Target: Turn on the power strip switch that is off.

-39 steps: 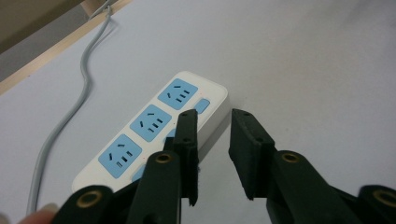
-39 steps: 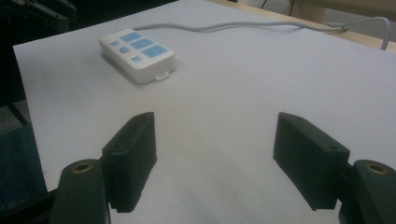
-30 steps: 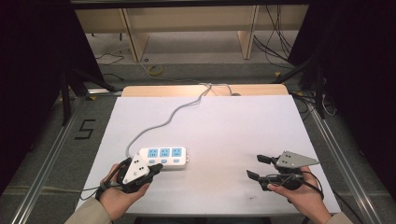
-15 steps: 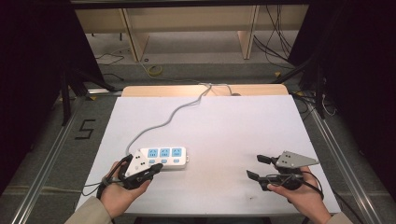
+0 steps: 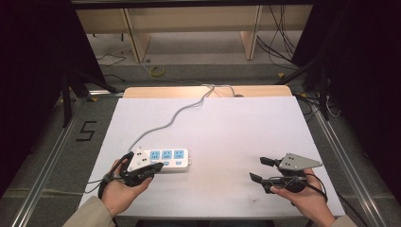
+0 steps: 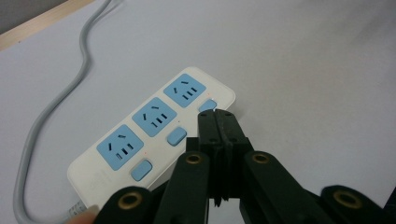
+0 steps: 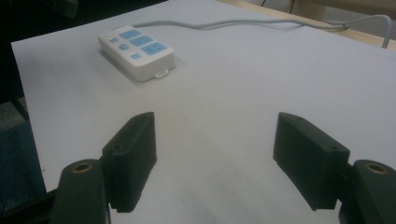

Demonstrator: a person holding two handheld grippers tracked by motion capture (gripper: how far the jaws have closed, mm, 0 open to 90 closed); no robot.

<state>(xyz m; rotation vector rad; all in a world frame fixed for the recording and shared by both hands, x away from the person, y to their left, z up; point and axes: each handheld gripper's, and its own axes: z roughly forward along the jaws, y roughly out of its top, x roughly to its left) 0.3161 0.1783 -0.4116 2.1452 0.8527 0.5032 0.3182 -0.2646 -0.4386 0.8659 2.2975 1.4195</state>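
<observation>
White power strip (image 5: 163, 159) with three blue sockets lies flat on the white table (image 5: 227, 127), in the lower left of the high view, its grey cable (image 5: 175, 116) snaking up toward the top centre of the frame and over the far edge. Each socket has a small blue switch beside it. The left hand-held gripper (image 5: 158, 165) sits at the lower left of the high view, held in the person's left hand (image 5: 124, 189), with its jaws pressed together and nothing between them. In the left gripper view its tip (image 6: 218, 122) rests at the near edge of the strip (image 6: 154, 128), right by the end switch (image 6: 207, 105); whether it touches that switch cannot be told. The right hand-held gripper (image 5: 261, 169) is at the lower right, well apart from the strip, jaws spread wide above bare table. The right gripper view shows the strip (image 7: 137, 48) in its upper left.
</observation>
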